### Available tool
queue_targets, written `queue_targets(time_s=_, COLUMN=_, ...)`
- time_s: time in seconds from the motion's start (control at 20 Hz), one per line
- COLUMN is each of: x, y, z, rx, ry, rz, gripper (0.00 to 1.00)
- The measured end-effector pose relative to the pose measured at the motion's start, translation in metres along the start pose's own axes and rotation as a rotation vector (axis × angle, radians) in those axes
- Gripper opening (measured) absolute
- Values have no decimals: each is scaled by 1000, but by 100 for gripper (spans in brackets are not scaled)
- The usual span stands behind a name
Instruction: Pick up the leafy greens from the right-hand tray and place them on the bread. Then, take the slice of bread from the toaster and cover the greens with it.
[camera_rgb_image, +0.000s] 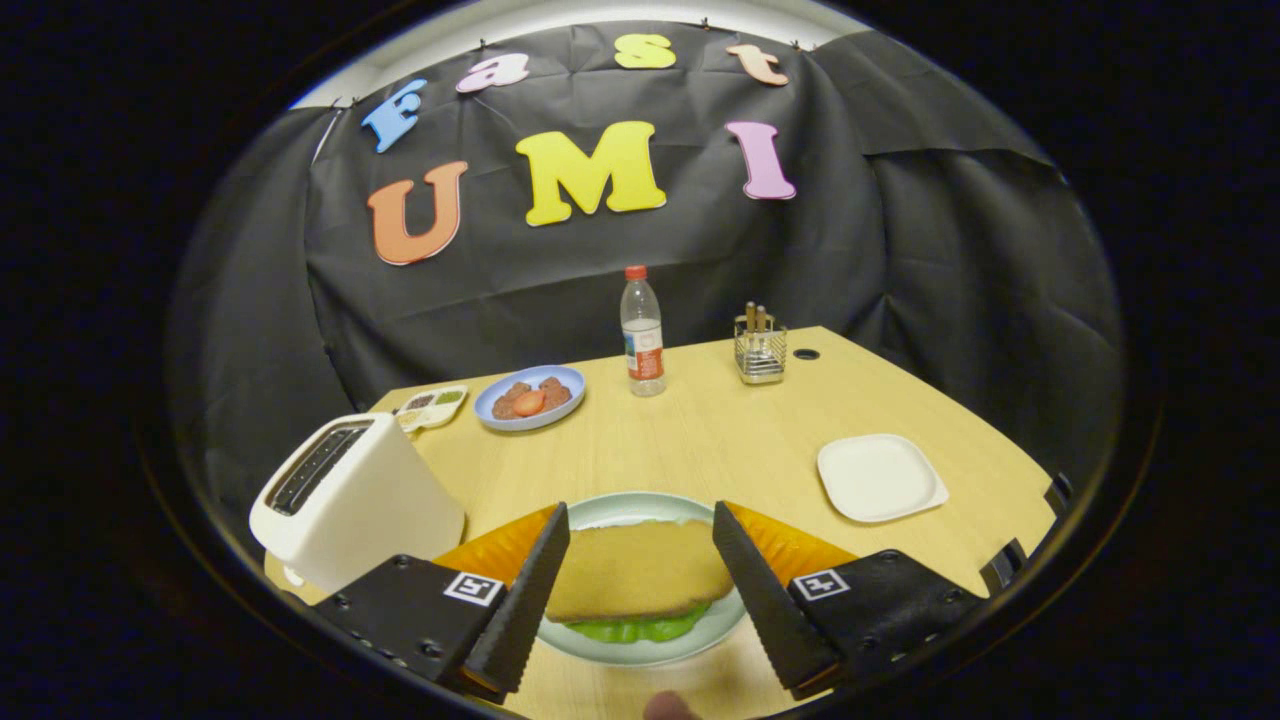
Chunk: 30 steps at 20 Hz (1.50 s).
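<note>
I read nothing: the bottle (643, 335) at twelve o'clock beyond my gripper (640, 510) (fingers spread apart) wears a label too small.

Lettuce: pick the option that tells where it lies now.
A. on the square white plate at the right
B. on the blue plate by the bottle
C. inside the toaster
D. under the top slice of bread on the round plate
D: the lettuce peeks out beneath the bread slice on the round plate, between the fingers of the open tongs.
</note>
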<state>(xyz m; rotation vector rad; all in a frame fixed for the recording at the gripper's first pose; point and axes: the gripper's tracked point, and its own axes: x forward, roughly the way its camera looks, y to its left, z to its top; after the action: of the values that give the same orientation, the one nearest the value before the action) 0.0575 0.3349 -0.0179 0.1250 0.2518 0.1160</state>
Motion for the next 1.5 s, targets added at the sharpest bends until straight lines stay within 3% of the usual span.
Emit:
queue_targets(time_s=0.4, x=-32, y=4, z=49, rx=-48, ry=-207, rz=99, gripper=96)
queue_targets(time_s=0.85, x=-110, y=-29, z=120, rx=-149, ry=-506, rz=145, gripper=95)
queue_targets(time_s=1.15, x=-140, y=-75, z=141, rx=-174, ry=-596, rz=121, gripper=95)
queue_targets(time_s=1.5, x=-161, y=-131, z=150, rx=-145, ry=-614, rz=106, gripper=96)
